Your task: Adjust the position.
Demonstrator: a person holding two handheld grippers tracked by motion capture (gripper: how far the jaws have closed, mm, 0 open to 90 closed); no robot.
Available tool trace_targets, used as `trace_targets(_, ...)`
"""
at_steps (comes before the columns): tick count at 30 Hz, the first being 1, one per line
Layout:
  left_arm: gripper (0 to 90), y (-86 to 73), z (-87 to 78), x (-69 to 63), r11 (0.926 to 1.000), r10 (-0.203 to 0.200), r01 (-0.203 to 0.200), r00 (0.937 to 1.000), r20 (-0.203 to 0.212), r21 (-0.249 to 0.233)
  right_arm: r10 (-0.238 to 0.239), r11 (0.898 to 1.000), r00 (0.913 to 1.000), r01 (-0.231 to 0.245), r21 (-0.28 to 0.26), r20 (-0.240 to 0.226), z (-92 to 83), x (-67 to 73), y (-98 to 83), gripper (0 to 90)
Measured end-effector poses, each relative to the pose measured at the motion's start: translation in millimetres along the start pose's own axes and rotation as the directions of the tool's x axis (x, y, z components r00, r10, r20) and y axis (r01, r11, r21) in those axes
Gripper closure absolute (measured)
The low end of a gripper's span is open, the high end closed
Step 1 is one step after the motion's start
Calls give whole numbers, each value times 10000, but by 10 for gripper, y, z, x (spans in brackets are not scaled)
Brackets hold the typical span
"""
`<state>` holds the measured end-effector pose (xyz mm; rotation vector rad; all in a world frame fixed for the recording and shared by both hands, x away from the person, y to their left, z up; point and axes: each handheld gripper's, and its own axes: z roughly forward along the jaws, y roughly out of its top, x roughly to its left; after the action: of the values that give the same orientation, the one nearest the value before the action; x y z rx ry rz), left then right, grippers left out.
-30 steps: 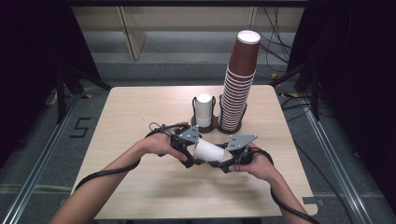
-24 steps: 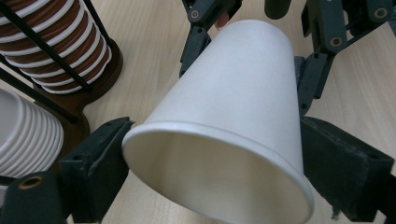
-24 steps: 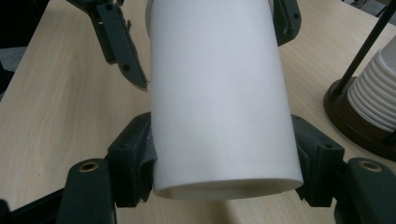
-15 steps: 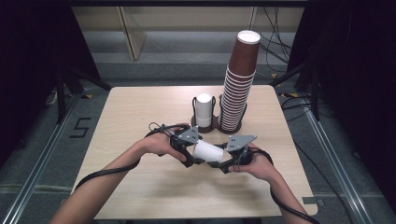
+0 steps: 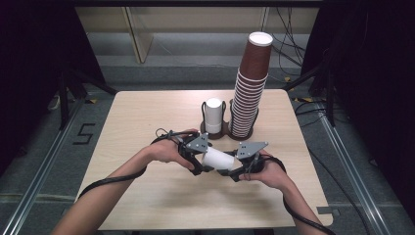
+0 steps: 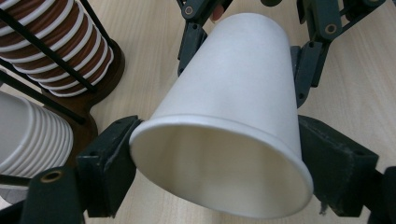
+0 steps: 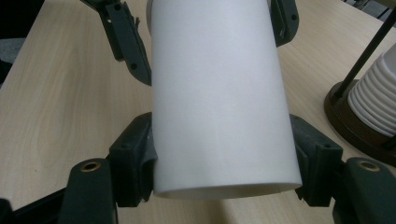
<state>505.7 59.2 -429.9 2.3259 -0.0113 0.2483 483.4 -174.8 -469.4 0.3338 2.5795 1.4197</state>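
A white paper cup lies on its side just above the table, held between my two grippers. My left gripper is at the cup's open rim. Its jaws have just been closing, and in the left gripper view both pads touch the rim of the cup between them. My right gripper is shut on the cup's narrow base end. In the right gripper view the cup sits between its pads.
A tall stack of brown cups and a short stack of white cups stand in a dark two-post holder at the table's far middle. The holder is close behind the grippers. Cables trail from both hands.
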Motion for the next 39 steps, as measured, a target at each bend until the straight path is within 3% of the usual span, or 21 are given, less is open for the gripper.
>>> trace_targets(9,241,32,-52,-32,9985,515,-513,9986,-99,180,-375,9987,9991,368,366,187,12,-17,40,321)
trace_targets(10,246,42,-58,-35,9983,555,-553,9984,-79,182,-201,9990,9997,197,389,111,19,-12,42,320)
trace_targets(13,256,67,-78,-47,9964,768,-762,9969,-145,365,-203,9989,9997,197,433,126,25,-6,53,319)
trace_targets(14,260,77,-87,-46,9951,888,-882,9960,-127,447,-439,9980,9988,428,457,223,22,-19,56,318)
trace_targets(20,272,103,-93,-51,9907,1169,-1155,9930,-157,719,-435,9977,9987,420,524,279,38,-16,62,317)
trace_targets(26,277,94,-85,-52,9925,1047,-1034,9944,-174,651,-227,9985,9995,216,502,223,44,-10,51,313)
trace_targets(31,278,98,-91,-48,9925,1011,-1000,9948,-121,701,-366,9981,9990,351,507,271,41,-20,53,308)
trace_targets(37,279,132,-94,-53,9944,731,-719,9972,-129,773,-172,9967,9994,148,800,301,64,1,50,235)
trace_targets(39,279,157,-111,-47,9910,806,-779,9965,-203,1093,40,9957,9997,-61,928,223,70,16,45,224)
